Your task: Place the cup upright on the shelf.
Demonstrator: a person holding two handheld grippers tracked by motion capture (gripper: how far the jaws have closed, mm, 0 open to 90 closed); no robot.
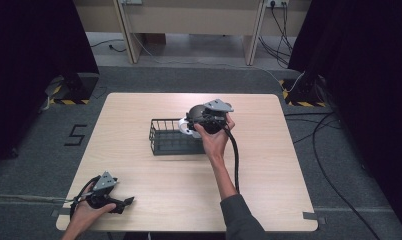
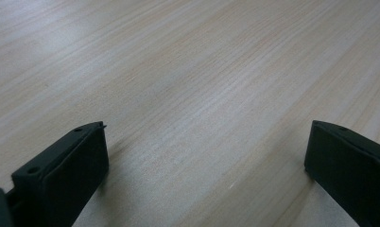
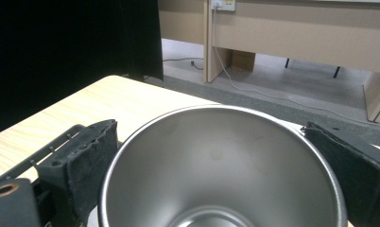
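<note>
a shiny steel cup (image 3: 221, 165), mouth open and round, sits pinched between the right gripper (image 3: 216, 161) jaws at frame centre. the left gripper (image 2: 204, 165) jaws stand spread over bare table (image 2: 188, 71), lower left of the high view.

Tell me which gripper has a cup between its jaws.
The right gripper: its jaws flank the steel cup at the basket. The left gripper has bare table between its jaws.

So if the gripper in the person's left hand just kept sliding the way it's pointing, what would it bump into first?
Probably nothing on the table. The left gripper sits low at the near edge, jaws open, pointing right along it. Its own view shows bare wooden table ahead. The wire basket lies well off that line, though depth is hard to judge.
</note>
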